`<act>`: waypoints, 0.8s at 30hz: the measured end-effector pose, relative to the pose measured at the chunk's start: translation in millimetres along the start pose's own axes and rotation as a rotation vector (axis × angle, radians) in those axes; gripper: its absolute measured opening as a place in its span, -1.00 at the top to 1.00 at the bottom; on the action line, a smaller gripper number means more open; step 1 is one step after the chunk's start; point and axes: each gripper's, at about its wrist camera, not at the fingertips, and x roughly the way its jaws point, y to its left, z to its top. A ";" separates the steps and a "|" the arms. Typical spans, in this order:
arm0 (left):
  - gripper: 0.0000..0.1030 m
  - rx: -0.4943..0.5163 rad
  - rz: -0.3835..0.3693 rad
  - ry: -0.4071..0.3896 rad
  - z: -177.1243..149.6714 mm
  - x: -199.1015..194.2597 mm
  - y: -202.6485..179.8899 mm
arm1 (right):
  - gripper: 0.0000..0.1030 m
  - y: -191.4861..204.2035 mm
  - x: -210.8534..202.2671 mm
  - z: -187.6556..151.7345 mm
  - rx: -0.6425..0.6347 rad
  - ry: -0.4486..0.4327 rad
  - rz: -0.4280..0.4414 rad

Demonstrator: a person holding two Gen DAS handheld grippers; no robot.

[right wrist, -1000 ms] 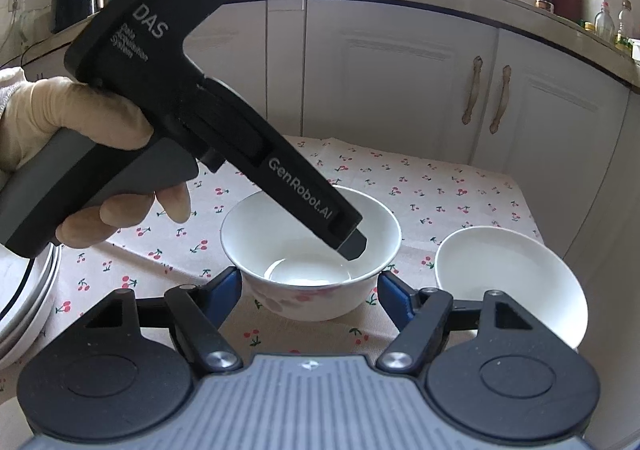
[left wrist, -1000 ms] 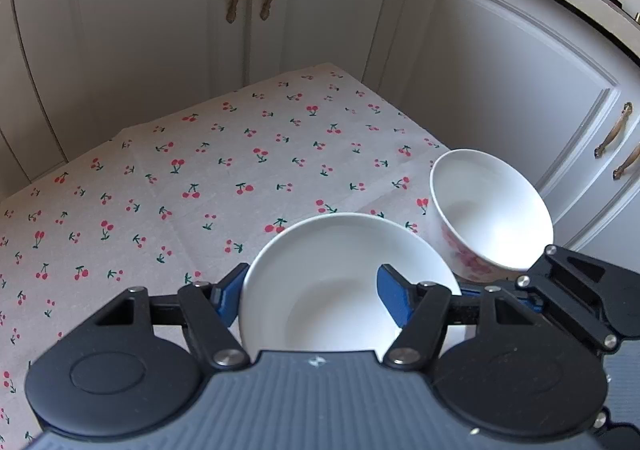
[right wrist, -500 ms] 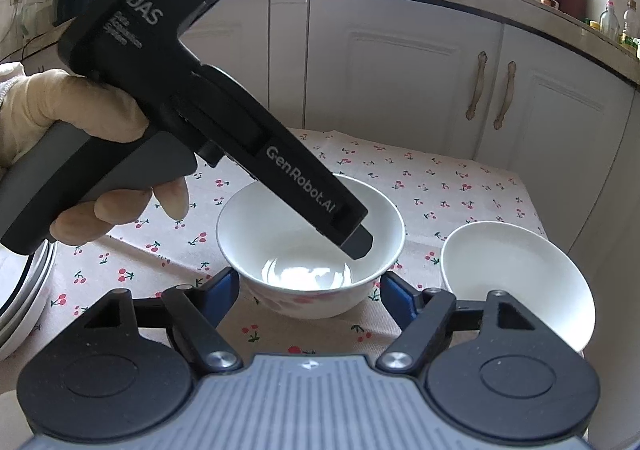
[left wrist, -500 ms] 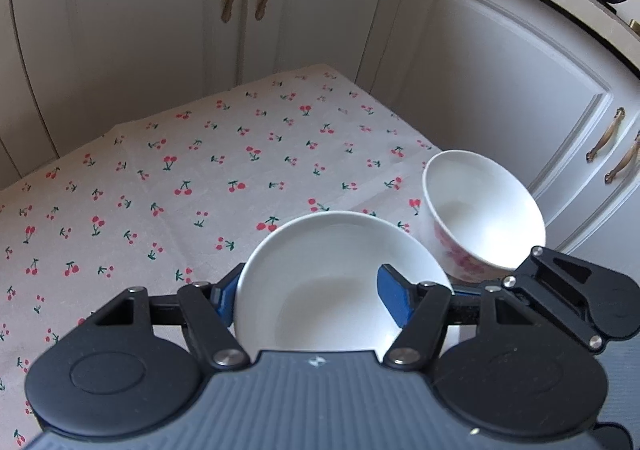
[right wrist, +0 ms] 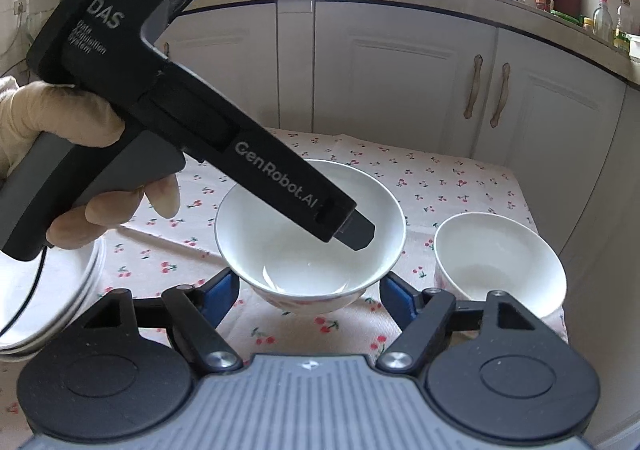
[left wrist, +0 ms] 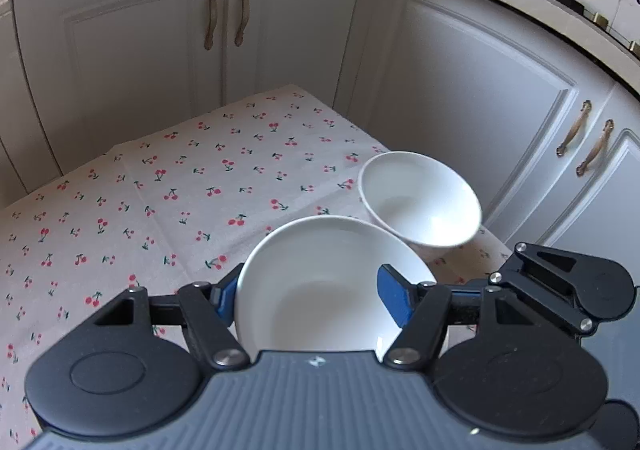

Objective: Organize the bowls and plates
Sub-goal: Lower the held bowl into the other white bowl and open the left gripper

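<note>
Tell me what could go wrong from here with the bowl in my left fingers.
1. The left gripper seems to pinch the bowl by its wall, one pad inside, so it could tip or slip out.
2. The right gripper has open fingers flanking that same bowl; moving either hand may knock them together.
3. The second bowl sits close by, near the table edge; a careless swing could push it off.

Left hand-held gripper [left wrist: 310, 296] clamped, right hand-held gripper [right wrist: 310, 290] apart

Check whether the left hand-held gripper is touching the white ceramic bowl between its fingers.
Touching. The left wrist view shows the left hand-held gripper with both blue pads against the white ceramic bowl.
</note>
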 end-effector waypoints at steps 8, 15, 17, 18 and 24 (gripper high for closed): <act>-0.31 -0.009 -0.001 -0.031 -9.5 -28.9 -21.1 | -0.58 11.5 -34.5 1.6 -0.021 0.009 0.004; -0.32 -0.004 0.003 -0.046 -20.1 -50.1 -35.4 | -0.58 23.5 -60.0 1.3 -0.046 -0.006 0.002; -0.32 0.000 0.005 -0.052 -23.7 -56.4 -39.5 | -0.58 26.4 -64.7 0.3 -0.054 -0.009 -0.001; -0.32 0.002 0.006 -0.054 -26.0 -59.7 -41.9 | -0.58 28.3 -67.6 -1.0 -0.056 -0.010 -0.001; -0.32 -0.004 0.014 -0.064 -40.8 -76.7 -54.5 | -0.58 38.3 -84.8 -7.1 -0.067 -0.019 0.004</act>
